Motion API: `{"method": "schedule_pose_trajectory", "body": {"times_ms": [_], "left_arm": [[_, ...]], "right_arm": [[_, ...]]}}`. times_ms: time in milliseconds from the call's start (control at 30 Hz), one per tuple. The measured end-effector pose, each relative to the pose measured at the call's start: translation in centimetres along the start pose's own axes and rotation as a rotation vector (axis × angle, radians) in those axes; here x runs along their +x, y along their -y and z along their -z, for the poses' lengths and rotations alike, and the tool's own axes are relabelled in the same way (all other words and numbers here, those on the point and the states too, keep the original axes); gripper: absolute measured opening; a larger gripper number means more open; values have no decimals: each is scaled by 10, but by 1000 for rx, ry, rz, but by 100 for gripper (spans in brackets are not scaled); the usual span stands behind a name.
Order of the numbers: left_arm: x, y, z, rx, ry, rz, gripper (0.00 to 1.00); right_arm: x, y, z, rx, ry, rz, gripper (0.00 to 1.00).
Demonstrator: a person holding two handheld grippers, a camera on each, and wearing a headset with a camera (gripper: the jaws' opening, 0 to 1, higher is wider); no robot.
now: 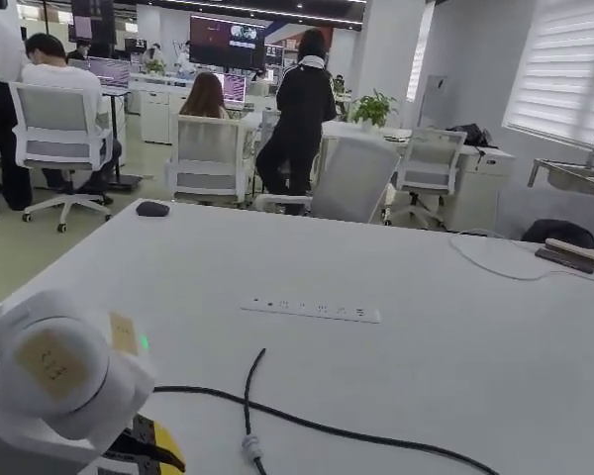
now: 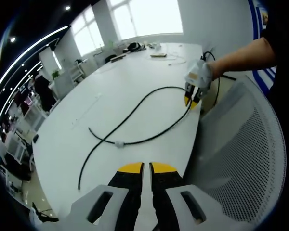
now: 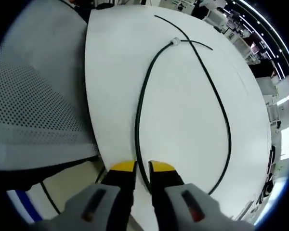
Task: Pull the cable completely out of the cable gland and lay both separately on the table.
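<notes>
A long black cable (image 1: 327,427) lies in loops on the white table (image 1: 445,346), threaded through a small pale cable gland (image 1: 249,447) near the front edge. My left gripper (image 1: 163,450) hovers at the bottom left, its yellow-tipped jaws shut with nothing in them. The left gripper view has its jaws (image 2: 147,168) pointing along the table at the gland (image 2: 118,143) and cable (image 2: 149,96). My right gripper (image 2: 190,101), held by a hand, sits at the table's edge on the cable. In the right gripper view the jaws (image 3: 142,168) close on the cable (image 3: 137,106); the gland (image 3: 174,41) lies far ahead.
A flush power strip (image 1: 312,311) is set in the table's middle, a black mouse (image 1: 152,209) at the far edge, and a thin white cable (image 1: 485,267) at the right. A grey mesh chair (image 2: 241,159) stands against the near edge. People and office chairs are beyond the table.
</notes>
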State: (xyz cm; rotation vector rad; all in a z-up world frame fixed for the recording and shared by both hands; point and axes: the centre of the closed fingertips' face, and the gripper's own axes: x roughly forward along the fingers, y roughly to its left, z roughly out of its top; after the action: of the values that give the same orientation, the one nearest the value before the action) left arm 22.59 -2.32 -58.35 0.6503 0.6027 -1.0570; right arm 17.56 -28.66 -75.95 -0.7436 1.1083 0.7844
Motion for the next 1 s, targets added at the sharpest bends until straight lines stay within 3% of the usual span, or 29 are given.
{"method": "schedule_pose_trajectory", "body": {"times_ms": [100, 200, 367, 500, 667, 833, 1000], "left_arm": [[-2, -1, 3, -14, 3, -8, 7], [-3, -2, 5, -26, 6, -13, 8], [-7, -3, 6, -41, 16, -24, 12], [-14, -1, 8, -67, 37, -24, 14], [-20, -1, 19, -117, 32, -32, 18], [-19, 18, 32, -123, -20, 31, 21], [-24, 21, 41, -157, -25, 29, 22]], "right_arm": [[-2, 1, -2, 19, 2, -10, 20], [-12, -4, -24, 78, 68, -54, 24], [-32, 9, -91, 191, 251, -95, 27], [-31, 20, -129, 253, 305, -112, 27], [-4, 27, -171, 333, 322, -148, 27], [38, 40, -186, 383, 261, -129, 25], [63, 51, -202, 389, 236, -98, 25]]}}
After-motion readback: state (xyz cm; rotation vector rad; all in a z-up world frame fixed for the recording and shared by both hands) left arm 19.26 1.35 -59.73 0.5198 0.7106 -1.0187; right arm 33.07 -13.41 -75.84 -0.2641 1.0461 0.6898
